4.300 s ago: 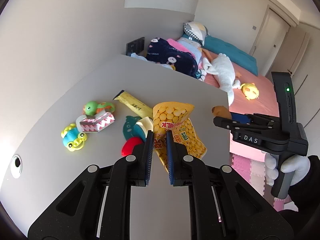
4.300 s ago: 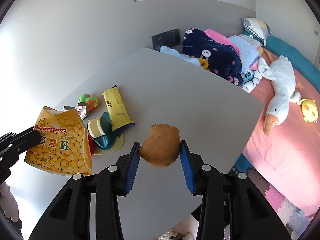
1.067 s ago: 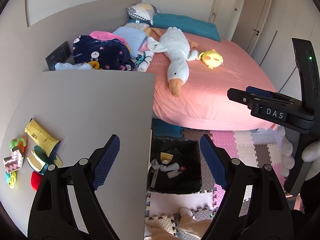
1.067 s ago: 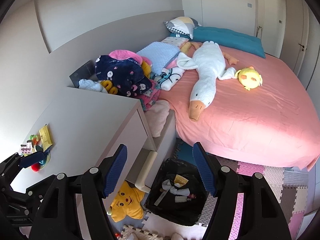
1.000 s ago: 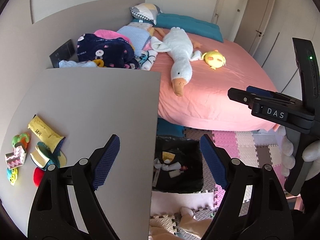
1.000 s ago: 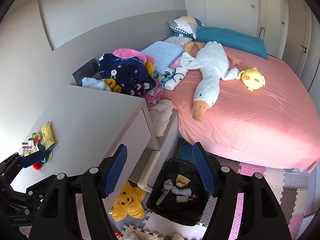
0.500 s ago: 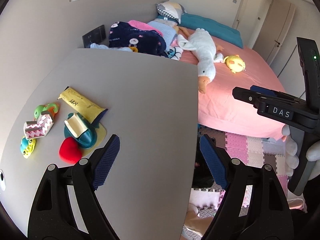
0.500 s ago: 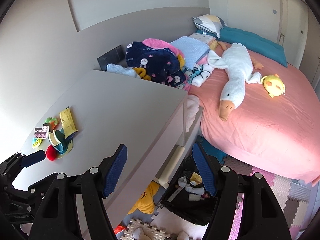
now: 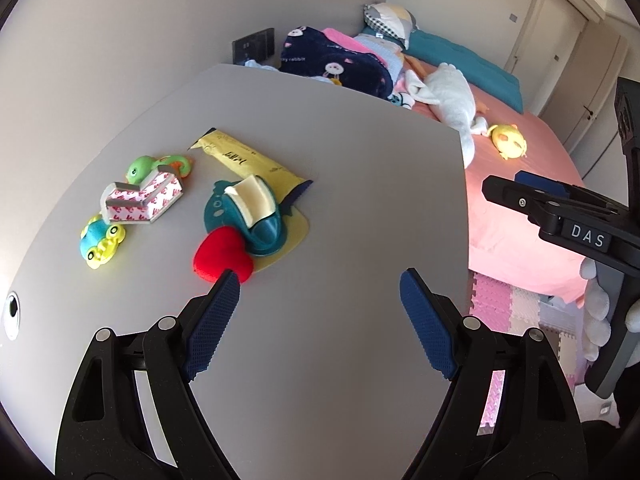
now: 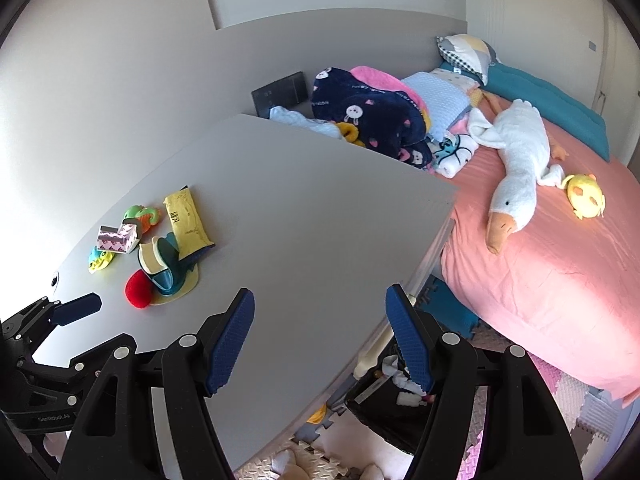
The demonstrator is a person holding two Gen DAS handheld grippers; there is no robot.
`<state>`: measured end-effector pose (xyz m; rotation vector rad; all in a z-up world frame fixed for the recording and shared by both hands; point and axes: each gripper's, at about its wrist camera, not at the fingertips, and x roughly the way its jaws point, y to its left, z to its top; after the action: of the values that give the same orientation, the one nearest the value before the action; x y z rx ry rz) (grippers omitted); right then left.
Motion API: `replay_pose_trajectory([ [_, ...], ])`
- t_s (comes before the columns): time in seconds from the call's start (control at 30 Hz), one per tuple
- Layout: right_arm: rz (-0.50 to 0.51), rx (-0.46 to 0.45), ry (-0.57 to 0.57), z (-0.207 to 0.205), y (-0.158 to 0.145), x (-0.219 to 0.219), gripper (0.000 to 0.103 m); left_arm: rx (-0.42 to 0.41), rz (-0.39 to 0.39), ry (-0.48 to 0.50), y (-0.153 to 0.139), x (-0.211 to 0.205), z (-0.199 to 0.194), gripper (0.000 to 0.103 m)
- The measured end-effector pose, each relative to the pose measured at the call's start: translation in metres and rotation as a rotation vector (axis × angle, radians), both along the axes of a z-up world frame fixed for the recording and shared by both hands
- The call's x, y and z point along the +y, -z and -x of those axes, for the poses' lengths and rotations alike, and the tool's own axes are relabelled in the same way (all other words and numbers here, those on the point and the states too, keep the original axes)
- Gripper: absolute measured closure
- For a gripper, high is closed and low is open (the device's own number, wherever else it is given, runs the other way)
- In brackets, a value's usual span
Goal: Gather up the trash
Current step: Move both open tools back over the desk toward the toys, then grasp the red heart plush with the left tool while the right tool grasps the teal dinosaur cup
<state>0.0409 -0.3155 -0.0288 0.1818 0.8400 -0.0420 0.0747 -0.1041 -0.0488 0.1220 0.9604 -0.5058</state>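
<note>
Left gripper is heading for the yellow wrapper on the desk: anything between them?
Yes. Between the open, empty left gripper and the flat yellow foil wrapper sit a red heart-shaped plush and a teal fish-shaped tape dispenser, which covers the wrapper's near end. Its far end lies clear.

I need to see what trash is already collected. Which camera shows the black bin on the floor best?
The right wrist view: the black bin sits below the table edge, partly hidden by the right gripper, white scraps visible inside. The left wrist view does not show it.
</note>
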Motion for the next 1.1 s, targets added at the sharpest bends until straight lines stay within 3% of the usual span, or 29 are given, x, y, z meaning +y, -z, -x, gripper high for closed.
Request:
replay_pose_trajectory([
  [0.6,0.03,0.042,-0.071,-0.034,0.015,0.049,0.034,0.04,-0.045,-0.086,0.036,0.043,-0.045,0.024],
  [0.8,0.021,0.04,-0.065,-0.041,0.016,0.052,0.034,0.045,-0.083,-0.095,0.049,0.044,-0.059,0.031],
  [1.1,0.018,0.053,-0.101,-0.053,0.02,0.066,0.034,0.052,-0.073,-0.109,0.059,0.049,-0.073,0.042],
])
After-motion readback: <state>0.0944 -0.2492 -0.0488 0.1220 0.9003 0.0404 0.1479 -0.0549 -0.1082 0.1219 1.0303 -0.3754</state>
